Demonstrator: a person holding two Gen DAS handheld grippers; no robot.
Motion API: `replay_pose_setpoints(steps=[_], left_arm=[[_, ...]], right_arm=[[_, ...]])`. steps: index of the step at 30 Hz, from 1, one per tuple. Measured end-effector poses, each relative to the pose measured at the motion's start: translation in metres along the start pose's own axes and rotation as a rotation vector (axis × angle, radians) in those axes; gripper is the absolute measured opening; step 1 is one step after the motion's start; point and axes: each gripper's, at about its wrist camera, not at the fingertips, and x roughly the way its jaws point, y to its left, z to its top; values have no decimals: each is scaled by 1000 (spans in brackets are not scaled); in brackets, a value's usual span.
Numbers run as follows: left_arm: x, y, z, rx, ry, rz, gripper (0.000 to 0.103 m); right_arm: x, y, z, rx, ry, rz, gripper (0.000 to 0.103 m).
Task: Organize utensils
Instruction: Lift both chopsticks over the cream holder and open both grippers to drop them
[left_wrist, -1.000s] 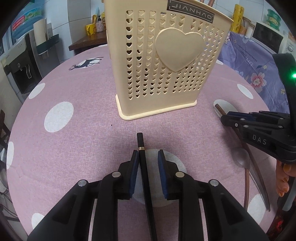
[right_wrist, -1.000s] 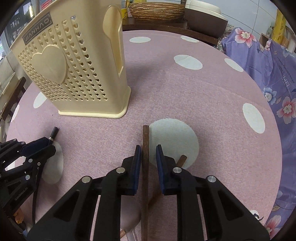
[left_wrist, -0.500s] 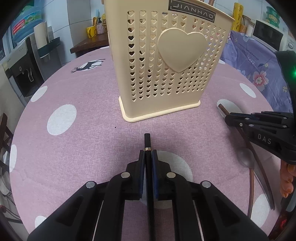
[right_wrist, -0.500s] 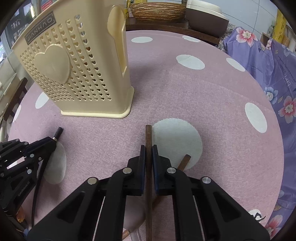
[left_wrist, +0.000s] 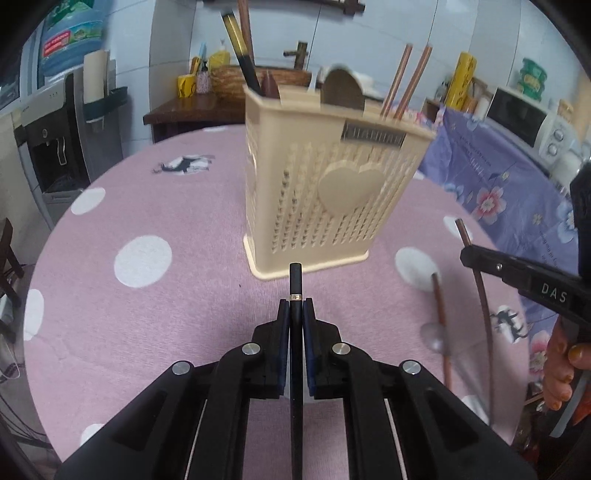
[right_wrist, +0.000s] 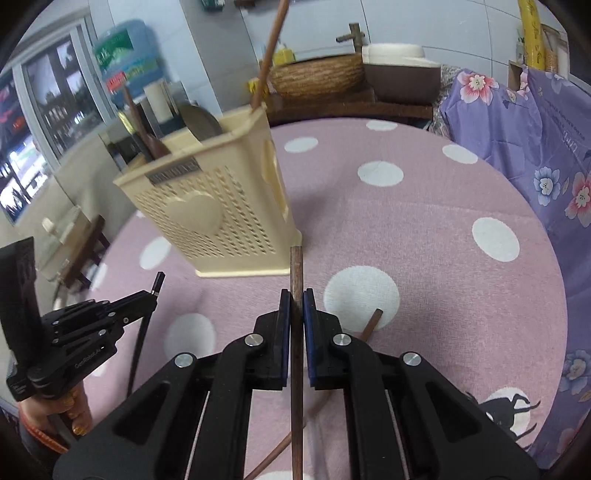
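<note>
1. Clamping a black chopstick (left_wrist: 295, 291), the left gripper (left_wrist: 295, 314) is shut tight on its shaft, the tip clear of the pink dotted tablecloth (left_wrist: 166, 325).
2. Beside it, the right gripper (right_wrist: 295, 306) pinches a brown chopstick (right_wrist: 296, 269) the same way.
3. Ahead stands the cream holder (left_wrist: 325, 199), already bristling with utensils; a spoon (left_wrist: 439, 317) lies on the cloth.
4. The step in hand looks like carrying. Next, each stick needs tipping upright over the holder's open top before release.
</note>
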Motion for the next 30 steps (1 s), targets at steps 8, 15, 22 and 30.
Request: replay_pose_setpoints(steps=[8, 15, 22, 30], left_arm=[[-69, 11, 10, -35, -151, -52, 8], [-105, 13, 10, -28, -228, -57, 8], [-111, 18, 10, -42, -243, -68, 8], [-117, 16, 14, -28, -265, -74, 8]], right_arm=[[-69, 15, -5, 11, -122, 83, 8], [-110, 38, -2, -20, -198, 142, 8], [-113, 50, -1, -38, -204, 151, 8], [-114, 54, 5, -57, -218, 141, 8]])
